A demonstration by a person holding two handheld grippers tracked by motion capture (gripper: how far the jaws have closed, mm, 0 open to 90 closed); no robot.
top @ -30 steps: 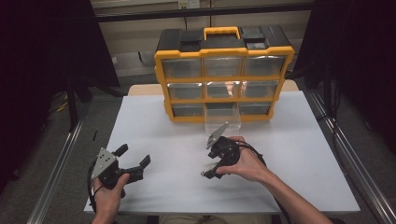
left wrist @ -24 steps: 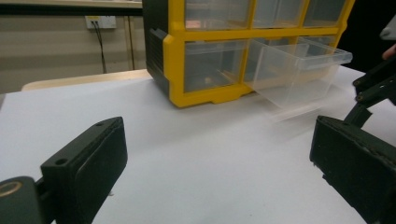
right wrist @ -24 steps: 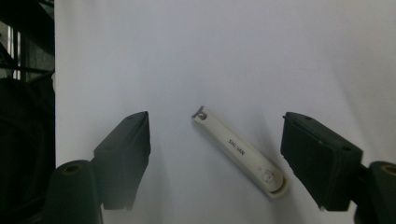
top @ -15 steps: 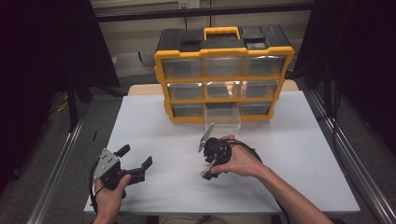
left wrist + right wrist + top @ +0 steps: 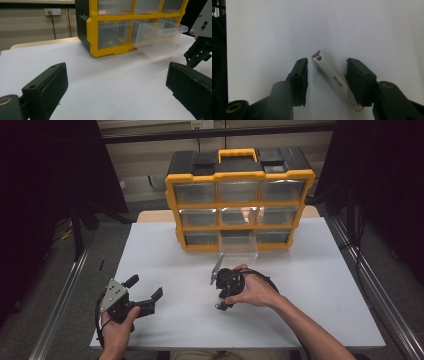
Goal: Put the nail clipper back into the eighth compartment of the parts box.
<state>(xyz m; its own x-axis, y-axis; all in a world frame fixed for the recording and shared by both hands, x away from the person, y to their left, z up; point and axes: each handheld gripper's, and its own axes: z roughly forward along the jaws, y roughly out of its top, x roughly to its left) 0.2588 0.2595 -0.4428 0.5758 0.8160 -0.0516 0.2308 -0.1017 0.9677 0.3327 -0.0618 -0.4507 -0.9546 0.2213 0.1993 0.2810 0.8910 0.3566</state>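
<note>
The left gripper (image 5: 146,298) is resting wide open over the white table (image 5: 310,320), gripping nothing. The right gripper (image 5: 327,80) is pointing down, its jaws closing around a silver nail clipper (image 5: 334,81) lying flat between them, the right pad near its end. Beyond, a clear drawer (image 5: 239,246) is sticking out of the yellow organizer (image 5: 240,176).

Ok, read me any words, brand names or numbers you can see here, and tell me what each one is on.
"SHIJIAN": printed along the silver nail clipper, as best it reads; the middle letters are small.
Yellow organizer: no label readable.
Wall socket plate: any marking too small to read.
</note>
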